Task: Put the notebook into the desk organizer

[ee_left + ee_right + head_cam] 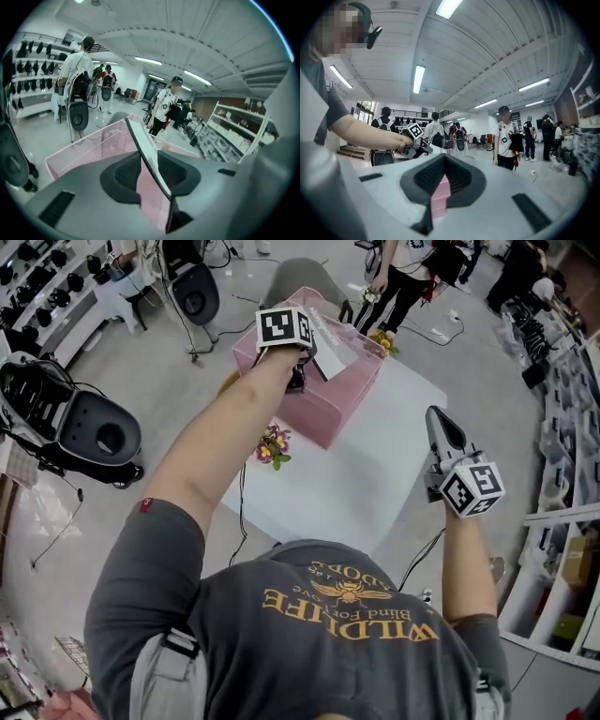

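Observation:
A pink mesh desk organizer stands at the far left corner of the white table. My left gripper hangs over its open top with the thin white notebook edge-up between the jaws. In the left gripper view the notebook lies against the right pad, and pink mesh shows through a gap beside the left pad. My right gripper hovers at the table's right edge, well apart from the organizer. Its jaws stand a narrow slit apart with nothing in them; the organizer shows through the slit.
Small flower bunches lie at the table's left edge and behind the organizer. Black seat-like devices stand on the floor at left. Shelving lines the right side. People stand farther back.

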Tool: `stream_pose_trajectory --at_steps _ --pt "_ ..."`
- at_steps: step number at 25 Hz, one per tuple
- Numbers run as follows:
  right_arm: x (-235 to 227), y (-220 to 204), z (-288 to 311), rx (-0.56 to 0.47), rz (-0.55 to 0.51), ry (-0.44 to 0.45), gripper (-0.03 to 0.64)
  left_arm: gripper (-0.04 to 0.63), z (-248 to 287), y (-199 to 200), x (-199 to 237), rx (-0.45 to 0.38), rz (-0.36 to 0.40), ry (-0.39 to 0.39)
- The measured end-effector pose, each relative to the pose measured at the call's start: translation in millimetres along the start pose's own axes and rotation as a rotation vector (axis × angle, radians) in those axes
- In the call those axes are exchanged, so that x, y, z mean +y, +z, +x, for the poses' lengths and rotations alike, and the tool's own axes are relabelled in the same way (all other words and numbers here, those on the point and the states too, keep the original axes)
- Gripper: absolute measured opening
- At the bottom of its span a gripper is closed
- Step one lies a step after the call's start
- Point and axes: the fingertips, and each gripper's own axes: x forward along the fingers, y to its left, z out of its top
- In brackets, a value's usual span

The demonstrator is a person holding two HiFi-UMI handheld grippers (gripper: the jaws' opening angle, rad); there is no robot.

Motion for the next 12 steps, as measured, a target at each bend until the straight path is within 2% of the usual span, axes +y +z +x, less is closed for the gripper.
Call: stream_pose_trajectory --at_steps 3,9,12 --pt "-1 2 -1 0.002 -0.001 -0.002 0.001 0.157 0 -5 0 0.061 0.105 0.028" --pt "-2 5 -10 -0.003 -0.004 -0.004 0.002 0.29 -8 -25 -6 0.139 0.21 0.038" --pt "-2 5 -9 -0.006 -0.005 0.0 0.0 0.365 -6 -32 -7 0.171 0.302 0.055"
